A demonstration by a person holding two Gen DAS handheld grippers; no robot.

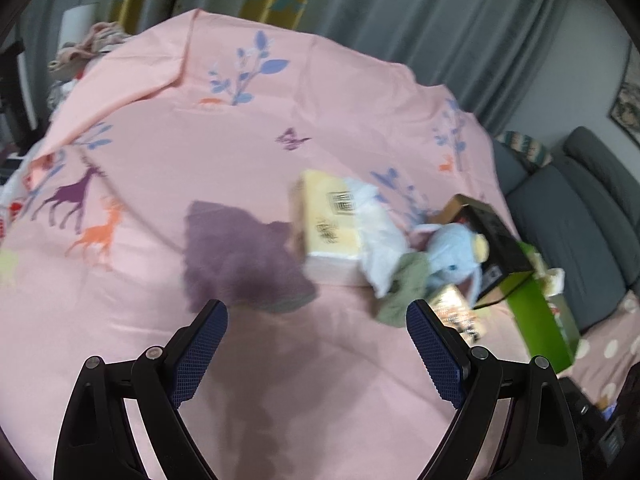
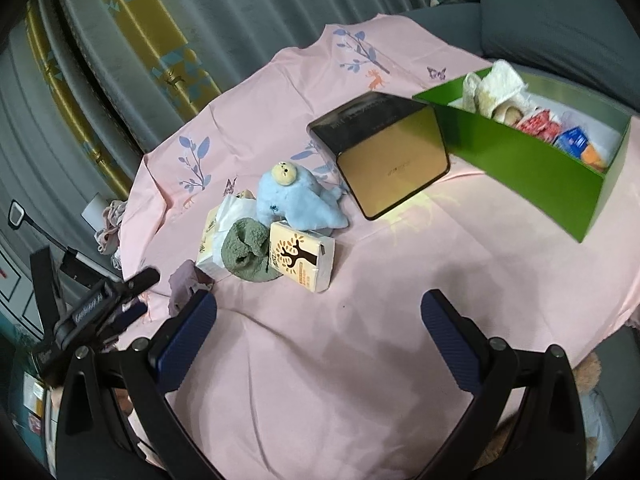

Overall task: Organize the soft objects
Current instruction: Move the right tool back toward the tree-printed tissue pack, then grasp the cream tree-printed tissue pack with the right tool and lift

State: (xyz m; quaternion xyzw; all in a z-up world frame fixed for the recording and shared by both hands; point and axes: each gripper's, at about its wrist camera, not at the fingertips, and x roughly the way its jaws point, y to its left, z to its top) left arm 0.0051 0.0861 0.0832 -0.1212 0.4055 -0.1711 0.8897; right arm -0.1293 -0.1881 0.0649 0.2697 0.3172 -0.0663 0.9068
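Observation:
On the pink printed cloth lies a small heap: a blue plush toy, a green fuzzy sock, a tissue pack with a tree print and a larger yellow tissue pack. My right gripper stands open just short of the heap, nothing between its fingers. In the left wrist view a purple cloth lies flat just beyond my open, empty left gripper. The yellow pack, plush toy and sock lie to its right, blurred.
A black box with a gold face lies tipped on its side behind the heap. A green open box at the right holds towels and packets. A grey sofa borders the table; curtains hang behind. A black hand-held tool body shows at left.

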